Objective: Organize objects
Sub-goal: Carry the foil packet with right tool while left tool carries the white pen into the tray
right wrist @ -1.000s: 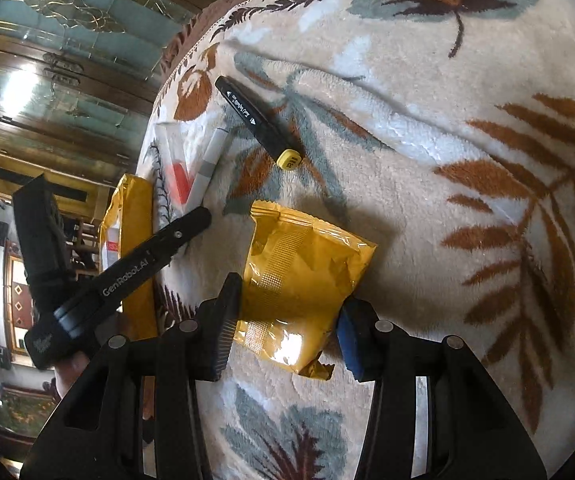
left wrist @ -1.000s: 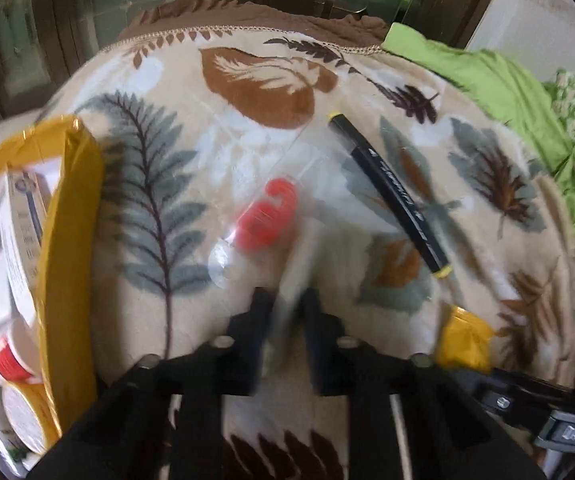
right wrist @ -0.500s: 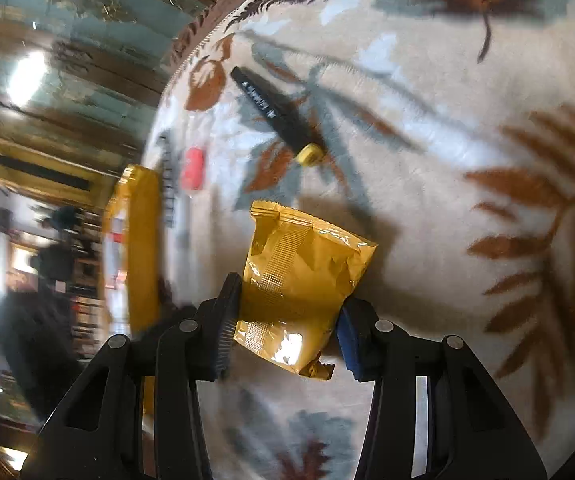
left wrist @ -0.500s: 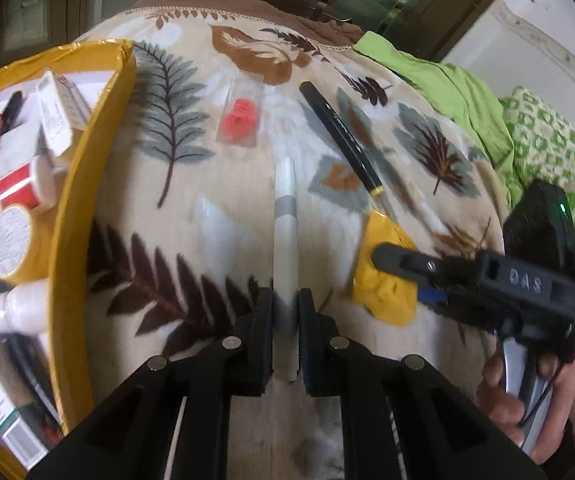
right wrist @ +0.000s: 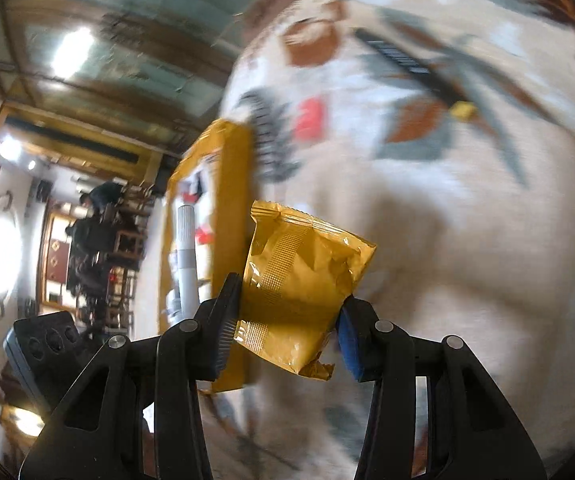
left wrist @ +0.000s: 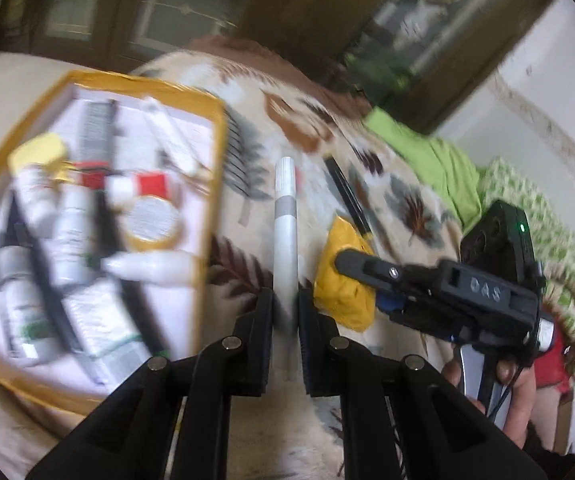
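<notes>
Both pairs of jaws are clamped on something: the left gripper (left wrist: 285,312) pinches a white-and-grey marker (left wrist: 285,232) near its lower end, so the pen sticks straight out ahead between the fingers, and the right gripper (right wrist: 287,320) grips a crumpled yellow foil packet (right wrist: 299,276) across its width, one pad pressed into each side. Beneath them lies a cream blanket (right wrist: 447,220) printed with brown and grey leaves. A yellow-rimmed tray (left wrist: 211,200) sits toward the blanket's left edge, crowded with small white bottles, tubes, boxes and a round tin, all blurred. The marker hangs just right of the tray's right rim, the packet a little further right. A black pen with a yellow tip (right wrist: 419,68) lies out on the blanket past the packet, and a small red item (right wrist: 309,118) rests nearer the tray's far corner. Green cloth (left wrist: 427,156) is bunched at the blanket's far right edge.
</notes>
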Tool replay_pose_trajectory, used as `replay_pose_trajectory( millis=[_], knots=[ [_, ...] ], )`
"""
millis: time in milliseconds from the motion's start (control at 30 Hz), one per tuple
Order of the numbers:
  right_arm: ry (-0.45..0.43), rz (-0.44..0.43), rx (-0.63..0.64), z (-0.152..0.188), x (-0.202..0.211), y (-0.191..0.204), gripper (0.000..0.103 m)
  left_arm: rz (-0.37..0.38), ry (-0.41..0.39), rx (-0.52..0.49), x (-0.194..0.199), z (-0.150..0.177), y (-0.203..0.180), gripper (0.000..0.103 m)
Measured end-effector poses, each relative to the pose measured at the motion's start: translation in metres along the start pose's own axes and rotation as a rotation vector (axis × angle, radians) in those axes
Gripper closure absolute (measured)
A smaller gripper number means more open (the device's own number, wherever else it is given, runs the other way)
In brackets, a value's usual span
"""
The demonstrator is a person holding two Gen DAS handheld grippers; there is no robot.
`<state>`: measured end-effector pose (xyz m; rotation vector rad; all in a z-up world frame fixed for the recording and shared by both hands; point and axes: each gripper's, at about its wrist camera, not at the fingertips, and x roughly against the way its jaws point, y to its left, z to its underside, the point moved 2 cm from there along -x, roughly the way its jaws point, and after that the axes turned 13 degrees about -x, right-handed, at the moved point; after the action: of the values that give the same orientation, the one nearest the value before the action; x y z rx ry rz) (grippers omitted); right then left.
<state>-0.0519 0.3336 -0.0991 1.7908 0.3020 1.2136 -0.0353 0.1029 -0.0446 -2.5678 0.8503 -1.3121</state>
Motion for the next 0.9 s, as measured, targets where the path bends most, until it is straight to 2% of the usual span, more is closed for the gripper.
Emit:
replay_pose_trajectory(
  millis=[133, 400, 567, 900],
  knots=[
    [0.043, -0.022, 0.083, 0.015, -0.024, 0.041, 0.059, -0.041, -0.043, 0.099, 0.023, -0.003, 0.045, 0.093],
    [0.103, 0.007, 0.193, 0.03, -0.076, 0.09, 0.059, -0.1, -0.046, 0.239, 0.038, 0.005, 0.111, 0.093],
    [0.117, 0.032, 0.208, 0.022, -0.11, 0.108, 0.059, -0.119, -0.021, 0.264, 0.031, 0.008, 0.124, 0.093],
    [0.11, 0.1, 0.246, 0.007, -0.151, 0.122, 0.059, -0.122, 0.026, 0.317, 0.014, 0.008, 0.144, 0.093]
  ],
)
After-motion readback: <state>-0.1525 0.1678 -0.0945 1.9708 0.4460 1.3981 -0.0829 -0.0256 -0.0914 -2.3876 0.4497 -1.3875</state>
